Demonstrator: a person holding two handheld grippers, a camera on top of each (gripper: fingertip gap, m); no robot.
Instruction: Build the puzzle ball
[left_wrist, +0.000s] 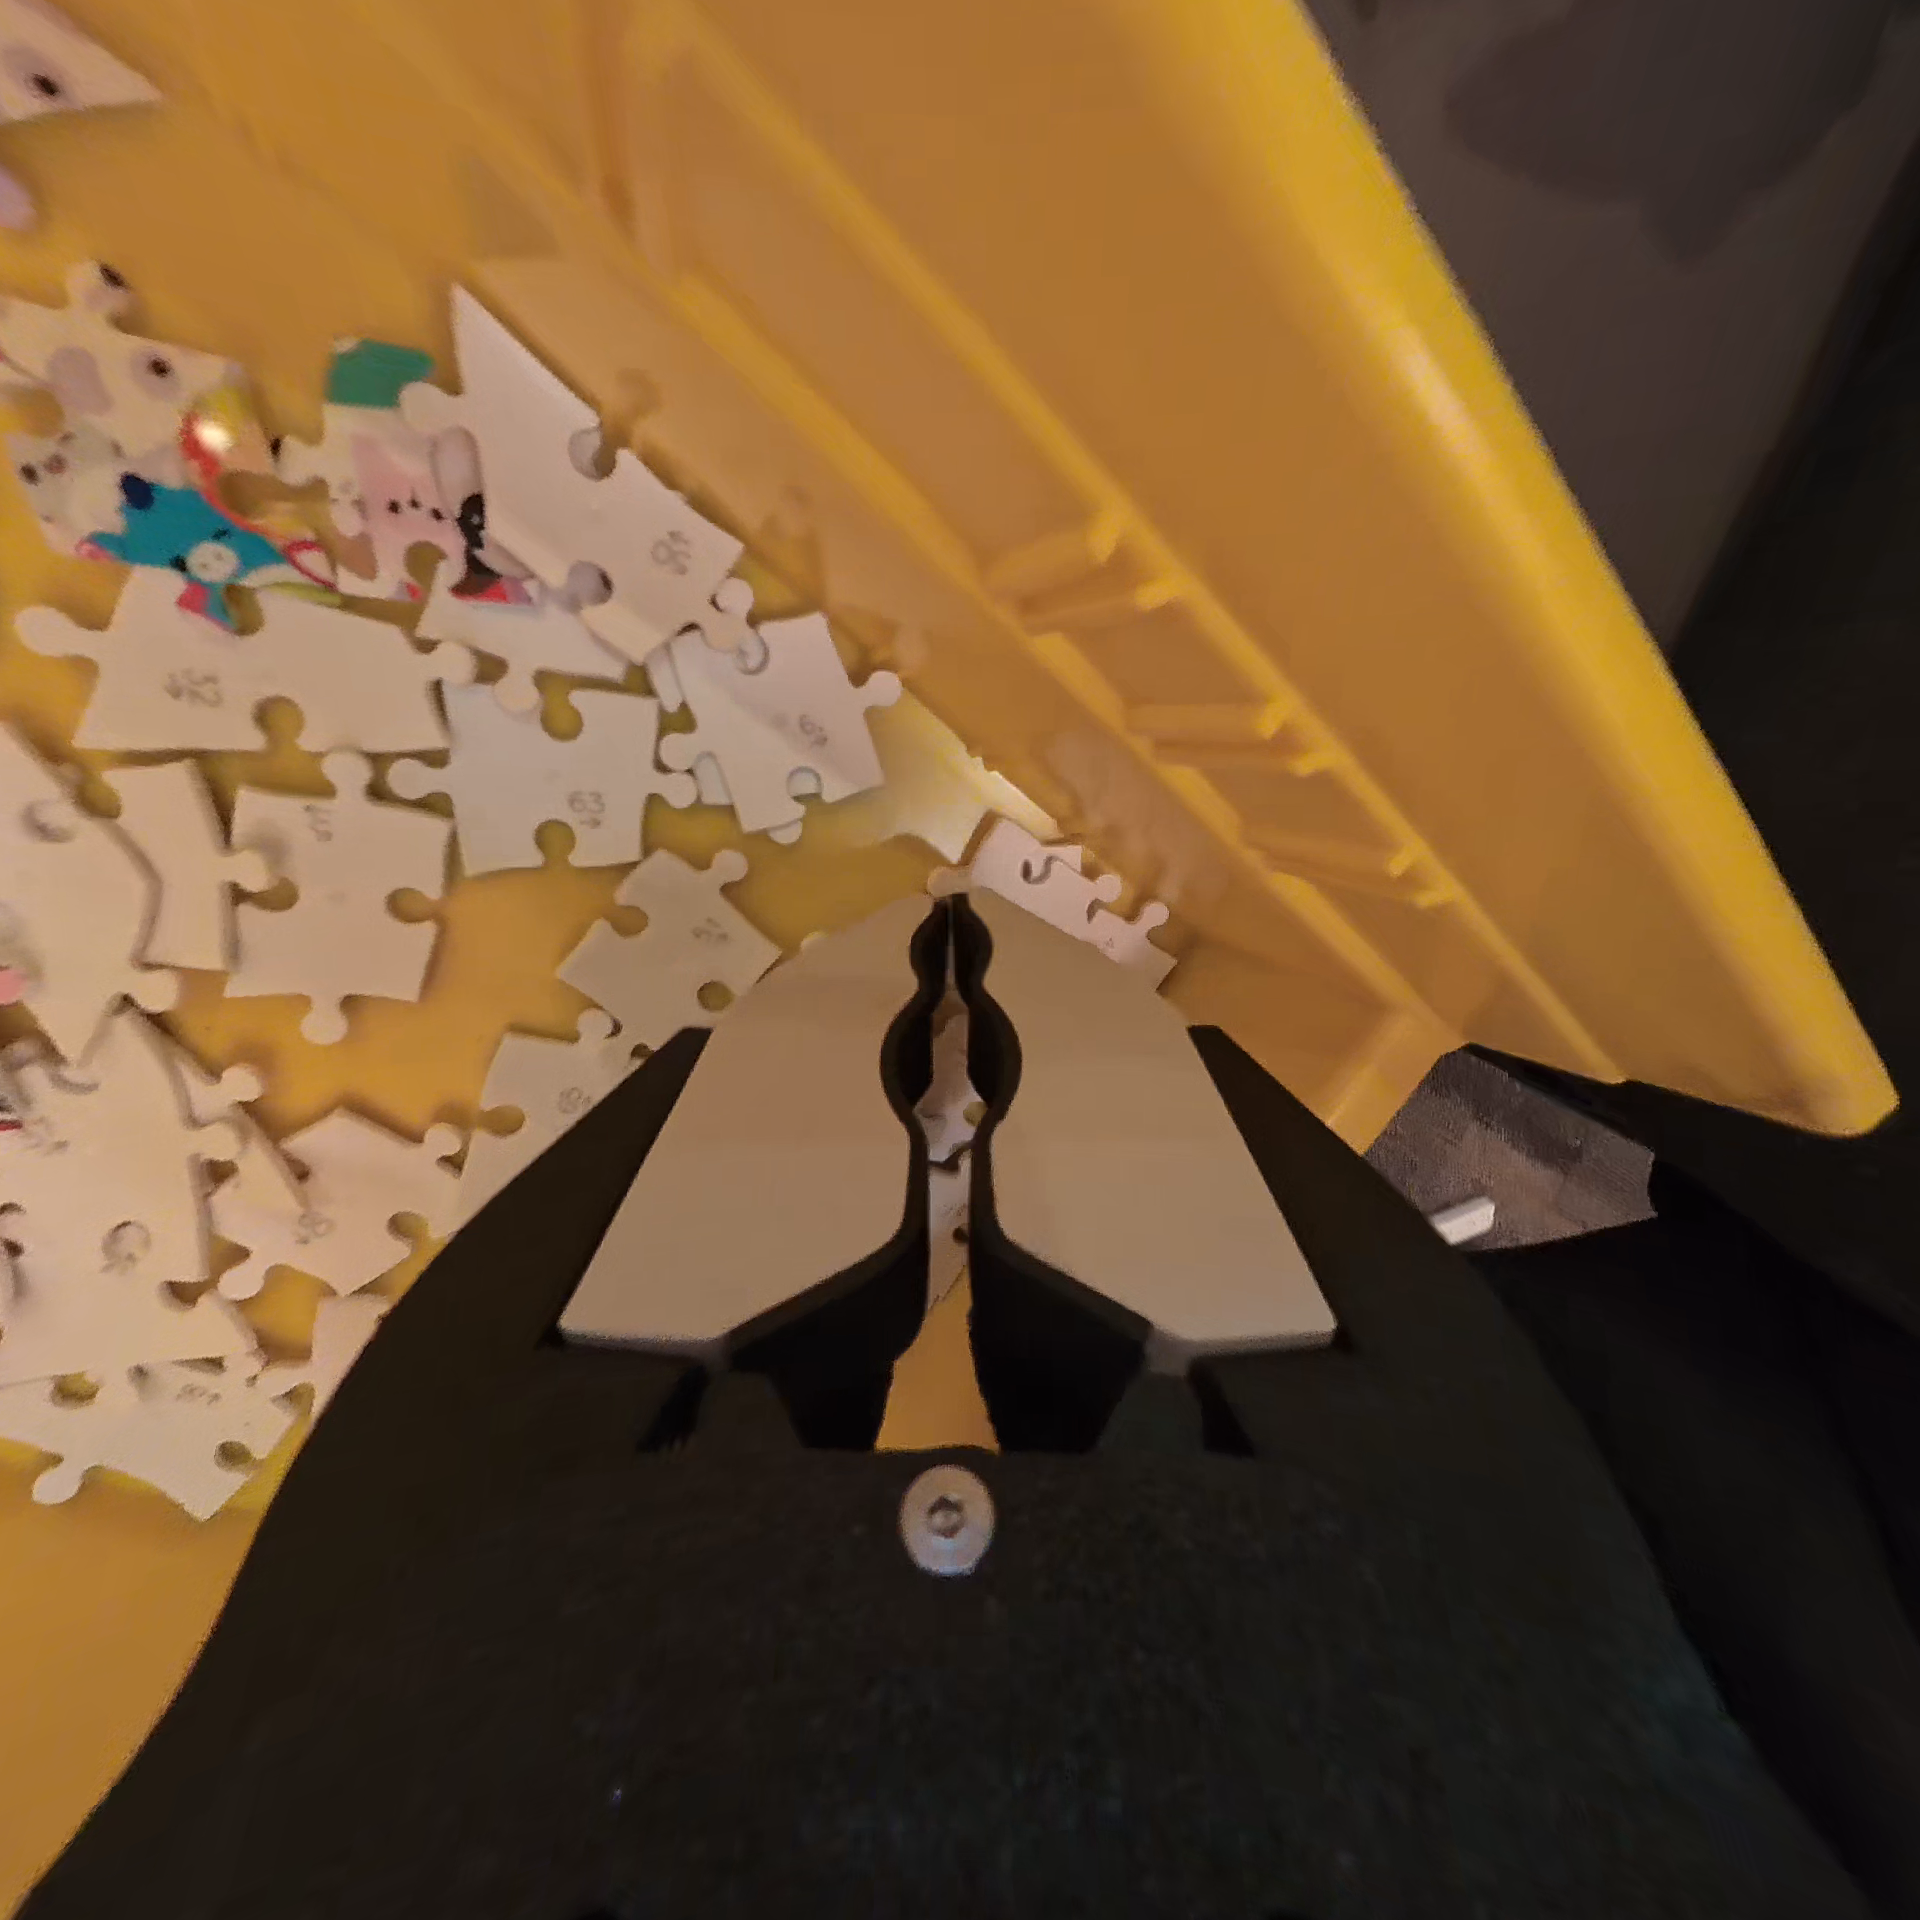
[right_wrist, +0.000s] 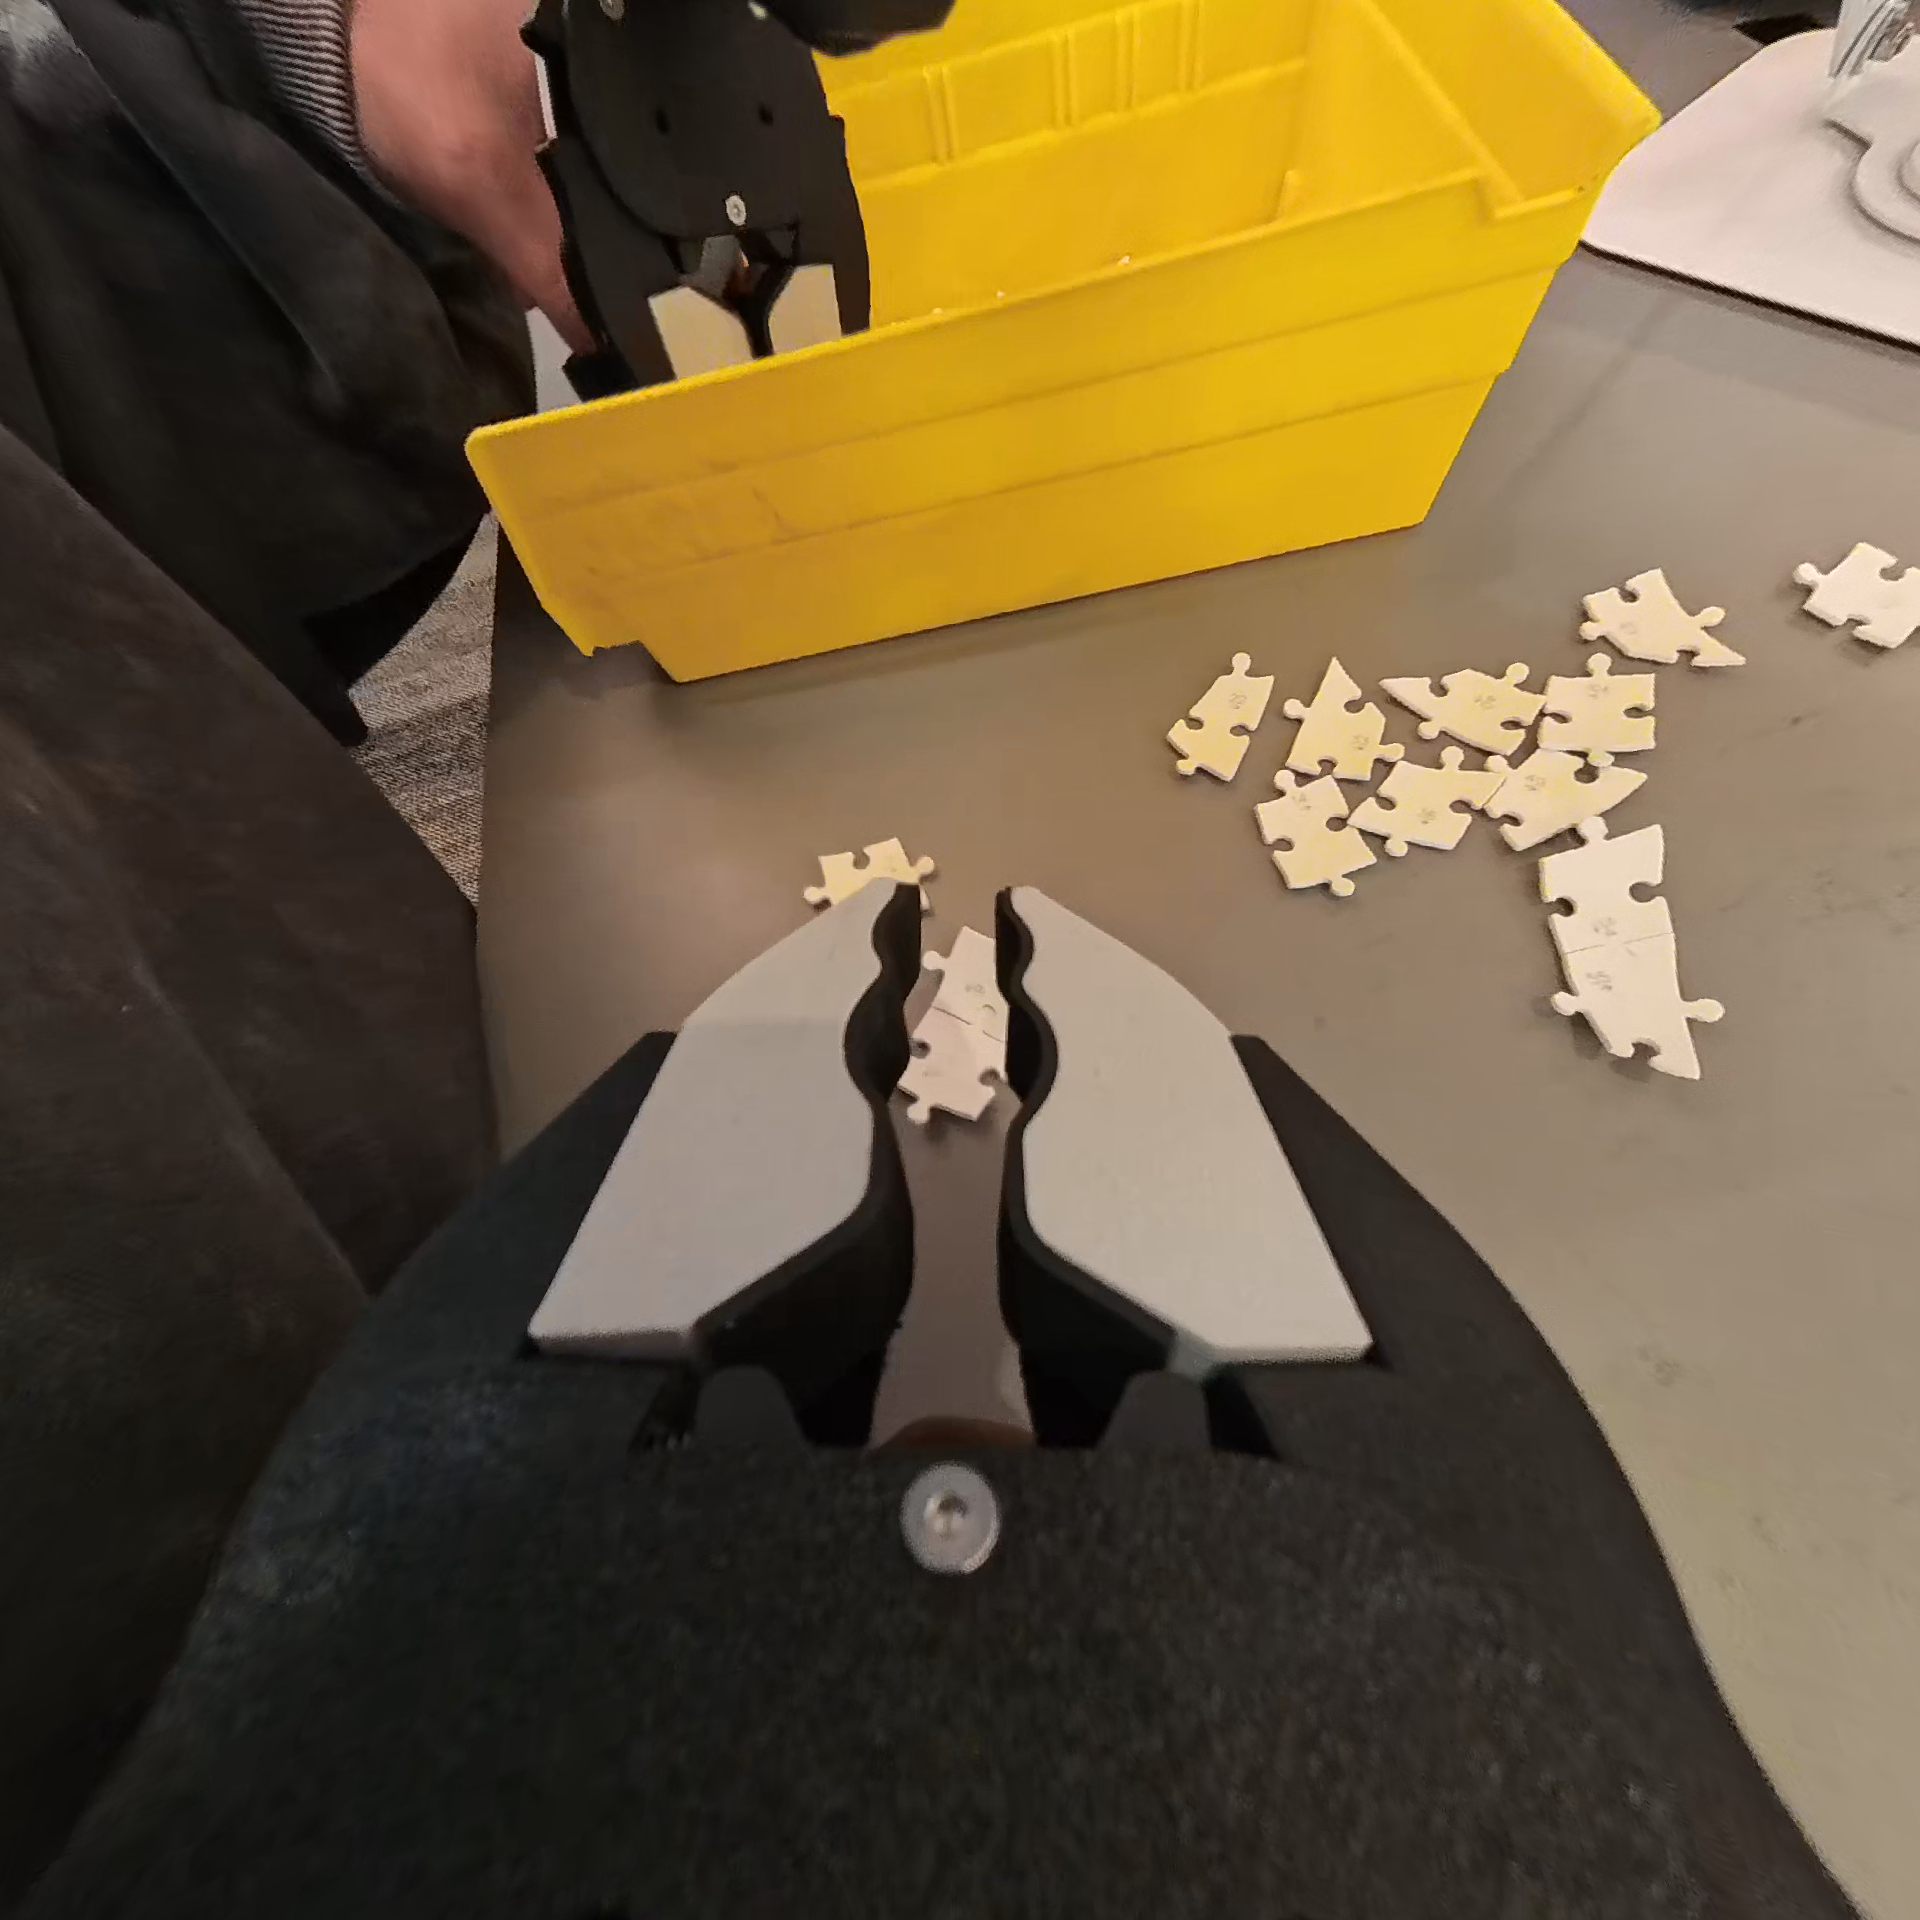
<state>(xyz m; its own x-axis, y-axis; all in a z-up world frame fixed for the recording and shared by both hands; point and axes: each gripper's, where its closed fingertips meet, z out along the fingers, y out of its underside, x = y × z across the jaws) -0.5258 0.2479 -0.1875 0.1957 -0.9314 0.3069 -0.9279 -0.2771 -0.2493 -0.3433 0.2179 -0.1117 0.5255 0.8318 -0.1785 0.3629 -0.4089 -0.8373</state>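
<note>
Inside the yellow plastic bin (left_wrist: 1195, 436), the left gripper (left_wrist: 951, 909) sits clenched among loose white puzzle pieces (left_wrist: 561, 779), grasping nothing visible. Meanwhile the right gripper (right_wrist: 958, 904) hovers released above two joined white pieces (right_wrist: 961, 1029) on the grey table (right_wrist: 1351, 1195).

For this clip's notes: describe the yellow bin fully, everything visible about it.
The yellow bin is a long, open-topped tub of smooth, plastic-looking material with ribbed side walls and a slotted divider across its far part. It sits upright on the grey table near the table's edge. Its floor holds many loose puzzle pieces, mostly blank side up, a few printed. The left gripper reaches inside, close to one wall.
</note>
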